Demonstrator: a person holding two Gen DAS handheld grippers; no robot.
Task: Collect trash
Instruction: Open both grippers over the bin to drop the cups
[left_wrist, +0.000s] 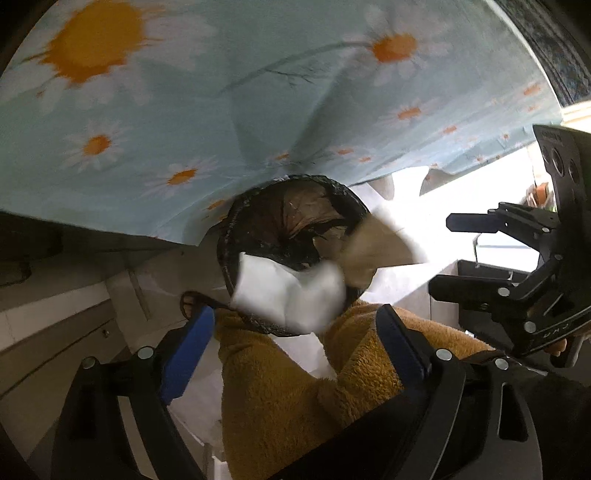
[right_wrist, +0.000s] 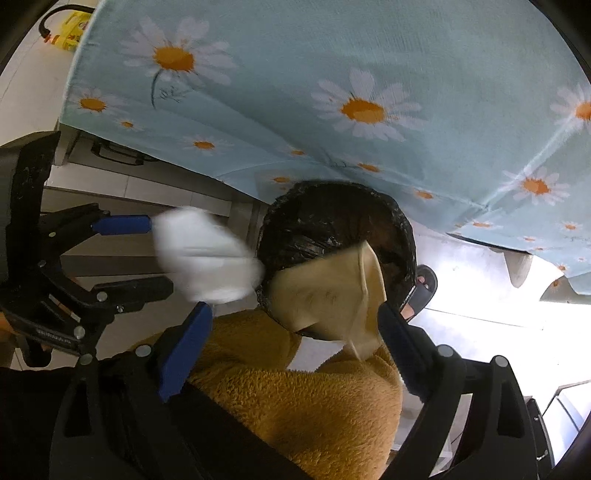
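Hanging wide open over the black-lined bin (left_wrist: 291, 236), the left claw (left_wrist: 295, 328) frames blurred white paper (left_wrist: 291, 291); only the right claw's (right_wrist: 295, 328) view, also open, shows tan paper (right_wrist: 328, 291) whole.

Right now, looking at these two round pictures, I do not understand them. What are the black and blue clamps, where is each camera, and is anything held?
There is no robot. A person holds a two-finger clamp tool in each hand, and a wide-angle camera on each tool looks along its fingers. One picture is from the left gripper, the other from the right gripper. Both point down at a trash bin lined with a black bag, beside a table with a daisy cloth. The person's mustard fleece shows below. A white paper and a tan paper appear blurred over the bin. Both grippers are open, so nothing is held. The papers are probably falling.
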